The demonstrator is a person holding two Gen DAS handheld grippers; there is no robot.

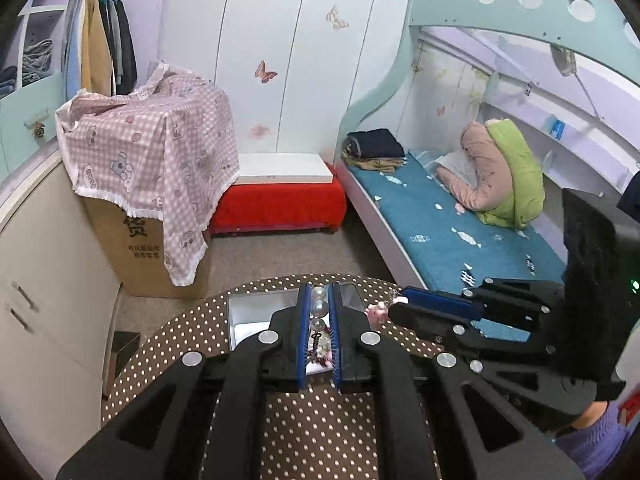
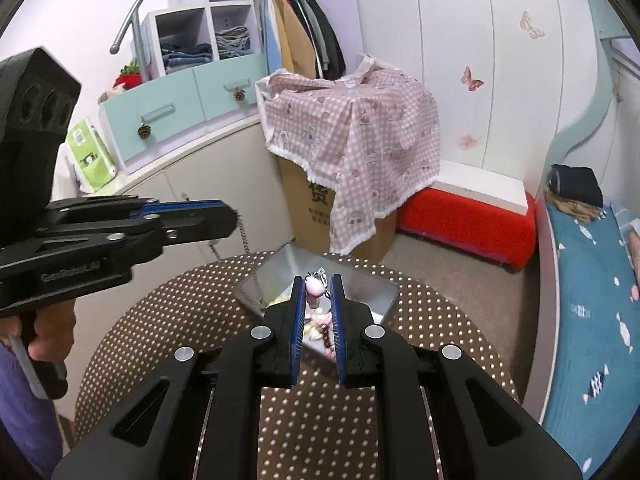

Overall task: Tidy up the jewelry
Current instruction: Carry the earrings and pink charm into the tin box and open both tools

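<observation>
Round glossy pearls (image 1: 318,307) between fingers (image 1: 303,320)

A pink gingham cloth (image 1: 152,152) is draping a cardboard box (image 1: 136,252); folded dark clothes (image 1: 376,144) are lying at the blue mattress's (image 1: 440,220) far end.

Black left gripper (image 1: 319,300), blue pads, silver screws, seemingly purple knit sleeve (image 2: 20,408)

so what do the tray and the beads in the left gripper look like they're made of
Tray: looks like bare metal, smooth and mirror-like, its walls reflecting the dotted cloth. Beads: glossy white rounds with bright highlights, pearl-like; real pearl, glass or plastic cannot be told. The left gripper is shut on them.
</observation>
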